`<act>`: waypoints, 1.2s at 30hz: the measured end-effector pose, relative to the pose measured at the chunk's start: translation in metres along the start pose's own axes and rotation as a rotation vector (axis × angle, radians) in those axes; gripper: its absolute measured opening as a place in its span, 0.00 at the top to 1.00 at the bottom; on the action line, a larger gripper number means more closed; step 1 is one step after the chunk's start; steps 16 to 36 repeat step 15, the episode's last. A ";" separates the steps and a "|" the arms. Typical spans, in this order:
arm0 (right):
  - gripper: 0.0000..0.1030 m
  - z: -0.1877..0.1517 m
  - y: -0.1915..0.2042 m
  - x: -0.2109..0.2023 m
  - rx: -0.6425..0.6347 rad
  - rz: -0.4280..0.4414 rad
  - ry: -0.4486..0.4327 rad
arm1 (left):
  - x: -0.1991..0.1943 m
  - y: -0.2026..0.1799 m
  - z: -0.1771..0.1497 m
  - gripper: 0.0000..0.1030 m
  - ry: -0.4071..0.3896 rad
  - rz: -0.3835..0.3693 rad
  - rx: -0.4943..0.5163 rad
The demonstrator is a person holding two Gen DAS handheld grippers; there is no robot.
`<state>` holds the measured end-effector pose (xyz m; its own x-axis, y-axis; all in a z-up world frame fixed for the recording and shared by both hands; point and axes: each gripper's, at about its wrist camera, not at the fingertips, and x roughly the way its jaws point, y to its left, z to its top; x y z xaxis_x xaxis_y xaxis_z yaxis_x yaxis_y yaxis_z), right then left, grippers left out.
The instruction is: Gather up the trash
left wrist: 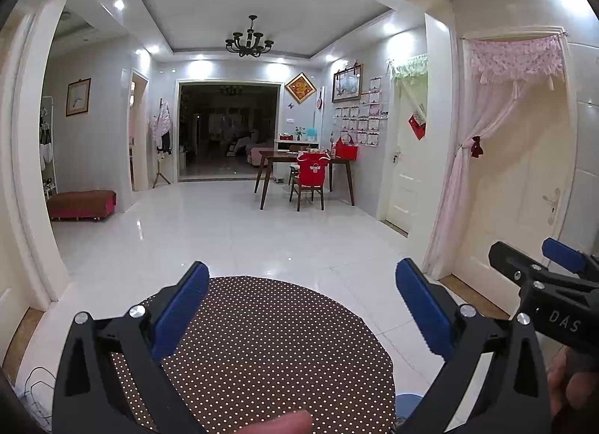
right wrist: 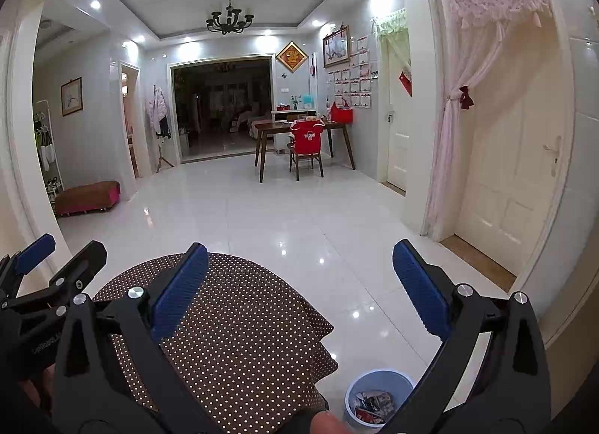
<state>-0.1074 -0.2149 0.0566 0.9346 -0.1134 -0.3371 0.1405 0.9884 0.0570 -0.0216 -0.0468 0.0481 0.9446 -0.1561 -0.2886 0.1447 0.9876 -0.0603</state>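
I could read the white letters "DAS" on the black side of the right gripper (left wrist: 531, 258), far to the right. The small white word on the left gripper (right wrist: 60, 258) was too blurry.

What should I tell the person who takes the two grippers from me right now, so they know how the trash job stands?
Left gripper: open, holds nothing, above the polka-dot tablecloth.
Right gripper: open, holds nothing, over the same table's right side.
Blue trash bin: on the floor beside the table, below the right gripper; wrappers and scraps already lie inside.
Done: some trash is in the bin.
Left: no trash shows on the visible part of the tablecloth or the nearby floor; the near edge of the table is hidden, so check there.
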 end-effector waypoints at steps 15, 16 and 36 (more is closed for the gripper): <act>0.06 0.002 -0.005 0.004 0.009 0.004 0.016 | 0.003 0.004 0.002 0.05 0.012 -0.007 -0.003; 0.06 0.002 -0.005 0.004 0.009 0.004 0.016 | 0.003 0.004 0.002 0.05 0.012 -0.007 -0.003; 0.06 0.002 -0.005 0.004 0.009 0.004 0.016 | 0.003 0.004 0.002 0.05 0.012 -0.007 -0.003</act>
